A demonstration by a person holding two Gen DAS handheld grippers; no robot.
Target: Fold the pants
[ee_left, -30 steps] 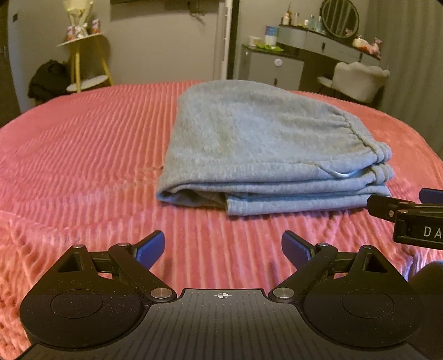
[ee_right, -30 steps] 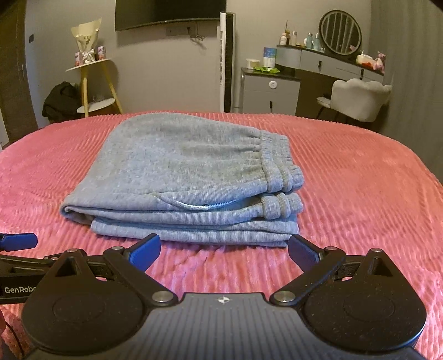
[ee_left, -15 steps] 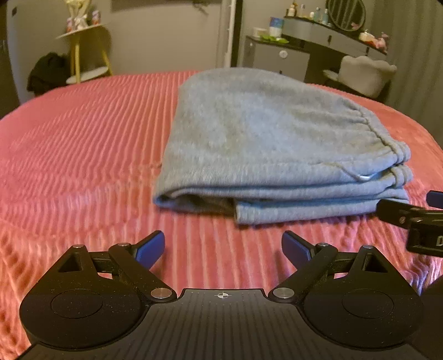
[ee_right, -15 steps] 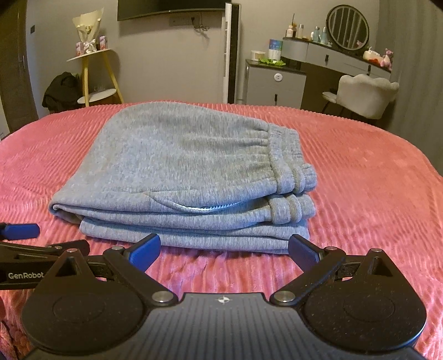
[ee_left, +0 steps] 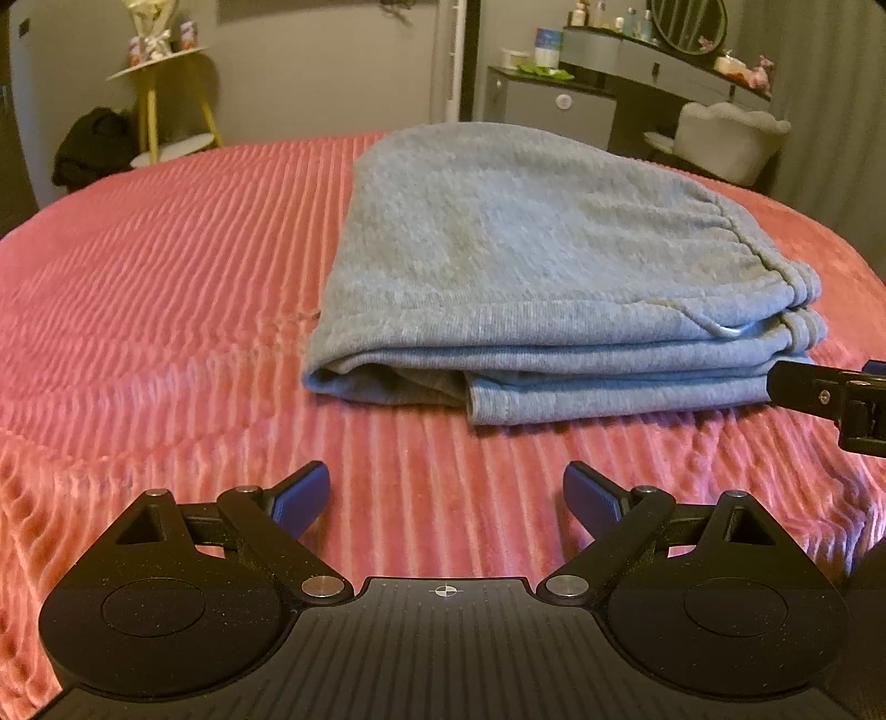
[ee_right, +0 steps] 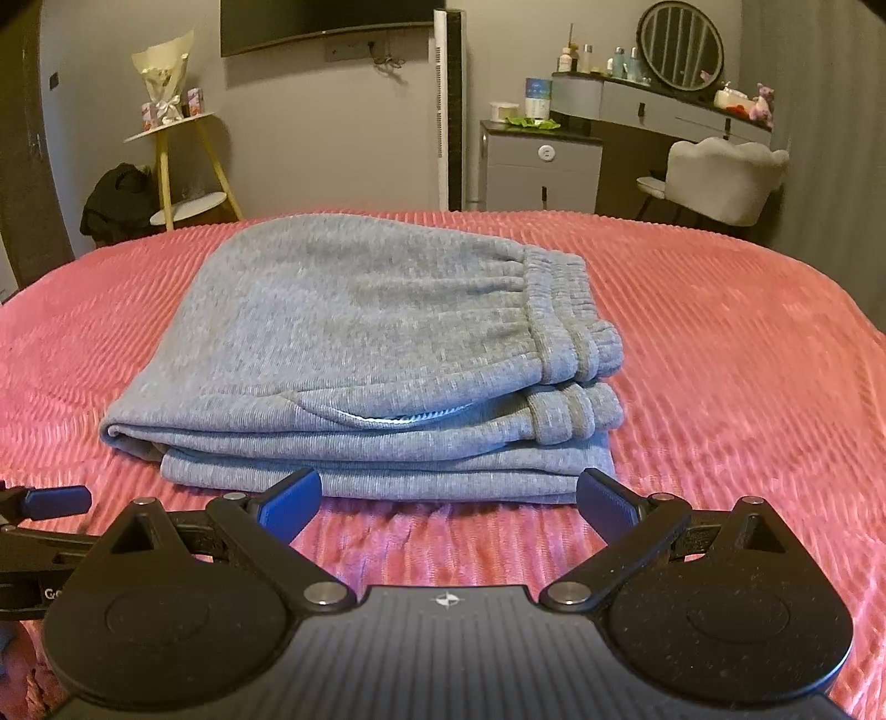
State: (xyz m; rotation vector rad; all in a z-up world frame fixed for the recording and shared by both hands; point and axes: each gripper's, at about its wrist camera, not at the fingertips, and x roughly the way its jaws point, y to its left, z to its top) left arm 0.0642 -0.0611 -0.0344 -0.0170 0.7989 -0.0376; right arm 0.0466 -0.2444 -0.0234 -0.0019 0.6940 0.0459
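Grey sweatpants (ee_left: pixel 526 266) lie folded in a flat stack on the pink ribbed bedspread (ee_left: pixel 166 288), with the elastic waistband at the right end (ee_right: pixel 565 343). My left gripper (ee_left: pixel 446 490) is open and empty, just short of the stack's near left edge. My right gripper (ee_right: pixel 448 493) is open and empty, its fingertips close to the stack's near edge. The right gripper's finger shows at the right edge of the left wrist view (ee_left: pixel 819 393). The left gripper's blue pad shows at the left edge of the right wrist view (ee_right: pixel 55 501).
Beyond the bed's far edge stand a yellow-legged side table (ee_right: pixel 177 160), a dark pile of clothes (ee_right: pixel 119 202), a grey cabinet (ee_right: pixel 540 166), a dresser with a round mirror (ee_right: pixel 681 50) and a white chair (ee_right: pixel 720 177).
Both grippers have moved forward towards the folded pants, which now look larger and nearer. Both stay open and empty. The pants have not moved.
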